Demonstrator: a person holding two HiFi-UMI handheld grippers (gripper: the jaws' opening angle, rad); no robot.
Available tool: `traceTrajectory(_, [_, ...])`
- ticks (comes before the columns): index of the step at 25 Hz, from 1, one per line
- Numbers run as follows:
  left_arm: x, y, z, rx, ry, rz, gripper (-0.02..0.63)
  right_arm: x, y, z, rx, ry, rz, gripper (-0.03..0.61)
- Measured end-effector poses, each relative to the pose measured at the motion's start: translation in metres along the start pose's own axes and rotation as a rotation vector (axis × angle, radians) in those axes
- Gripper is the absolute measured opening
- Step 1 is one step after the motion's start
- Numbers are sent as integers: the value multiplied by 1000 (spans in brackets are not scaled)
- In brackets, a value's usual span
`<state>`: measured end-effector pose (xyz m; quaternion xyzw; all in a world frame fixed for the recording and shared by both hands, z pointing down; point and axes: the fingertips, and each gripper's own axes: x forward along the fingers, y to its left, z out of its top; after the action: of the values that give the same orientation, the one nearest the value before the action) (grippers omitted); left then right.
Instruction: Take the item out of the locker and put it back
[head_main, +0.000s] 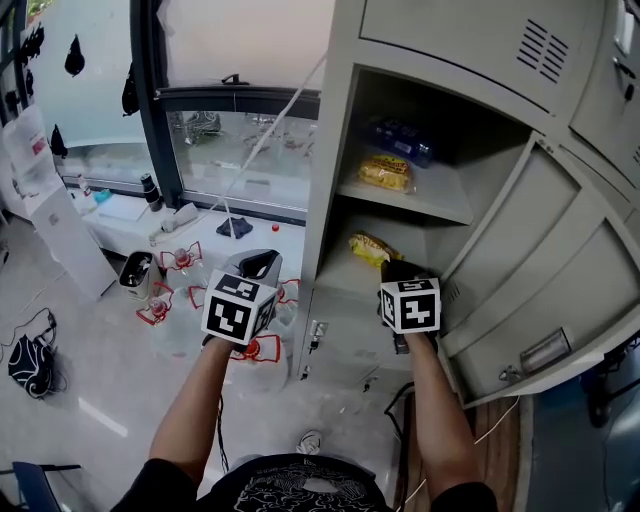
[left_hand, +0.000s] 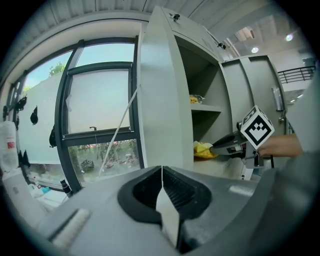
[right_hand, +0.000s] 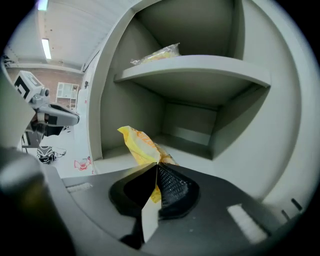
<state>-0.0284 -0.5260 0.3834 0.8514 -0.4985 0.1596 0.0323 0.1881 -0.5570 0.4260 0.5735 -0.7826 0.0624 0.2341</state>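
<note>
Down at the bottom of the head view, two bare forearms (head_main: 430, 410) reached forward, each carrying its marker-cubed tool. The left tongs (head_main: 258, 264) sat left of centre, out over the floor (head_main: 100, 380) and clear of the cabinet, and their own view showed them clenched tight, tip to tip, with nothing caught between them. Over at centre right, the right tongs (head_main: 396, 270) were poked into the open locker (head_main: 330, 150), and there was the prize: the yellow packet (right_hand: 139, 144) pinched firmly between them, its crinkled end standing up above the tips in the right gripper view. From the head view that packet sat at the front of the lower shelf (head_main: 345, 272), just inside the left wall; whether it was resting on the shelf or lifted off it could not be told. One level up, the upper shelf (head_main: 440, 200) carried a second yellow packet (head_main: 385, 172), and behind it, deeper in the shadow, a blue packet (head_main: 400, 138). The grey door (head_main: 540, 260) swung wide open at the right of the frame. Far off at upper left, a dark-framed window (head_main: 230, 150) closed the scene, with red-and-white clutter scattered on the floor below it.
</note>
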Motion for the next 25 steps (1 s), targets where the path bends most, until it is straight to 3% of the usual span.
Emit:
traceTrajectory(17, [-73, -26, -3, 12, -23, -58, 19, -95, 48, 10, 50, -73, -26, 25])
traceTrajectory(25, [-122, -11, -28, -19, -8, -7, 19, -121, 99, 12, 53, -114, 29, 25])
